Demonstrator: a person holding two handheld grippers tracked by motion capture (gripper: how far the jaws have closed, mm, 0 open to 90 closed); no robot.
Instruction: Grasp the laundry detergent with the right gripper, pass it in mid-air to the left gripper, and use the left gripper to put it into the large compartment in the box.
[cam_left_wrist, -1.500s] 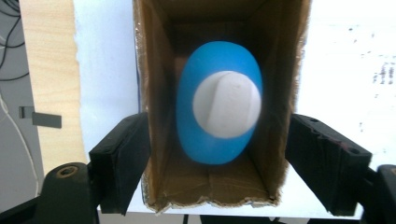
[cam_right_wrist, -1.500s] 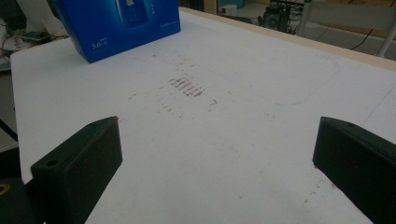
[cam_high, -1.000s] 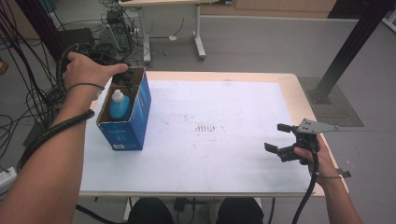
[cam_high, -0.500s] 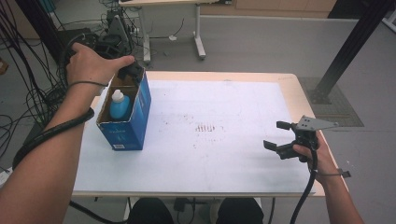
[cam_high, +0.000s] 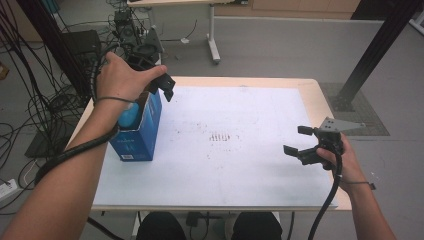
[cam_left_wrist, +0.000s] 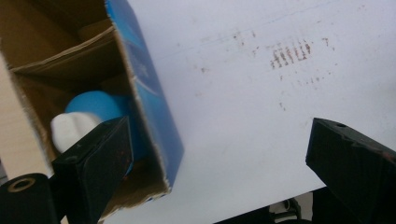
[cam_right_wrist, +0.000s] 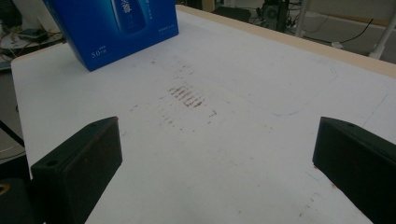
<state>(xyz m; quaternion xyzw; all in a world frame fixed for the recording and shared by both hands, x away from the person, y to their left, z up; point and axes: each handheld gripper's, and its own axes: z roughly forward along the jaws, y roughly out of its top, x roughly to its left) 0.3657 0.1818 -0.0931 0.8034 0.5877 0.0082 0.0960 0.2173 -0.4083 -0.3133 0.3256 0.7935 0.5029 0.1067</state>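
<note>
Jaws spread wide and empty on both sides: my left gripper (cam_high: 162, 85) hovers just above the open top of the blue box (cam_high: 137, 130), which stands upright at the table's (cam_high: 260, 175) far left with the blue bottle (cam_left_wrist: 95, 108) inside, directly below. My right gripper (cam_high: 300, 142) idles well apart, near right.

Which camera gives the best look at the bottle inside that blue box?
The left gripper view: it looks into the open box at the bottle. The high view shows a sliver of bottle under the hand. The right gripper view shows the box's outside.
</note>
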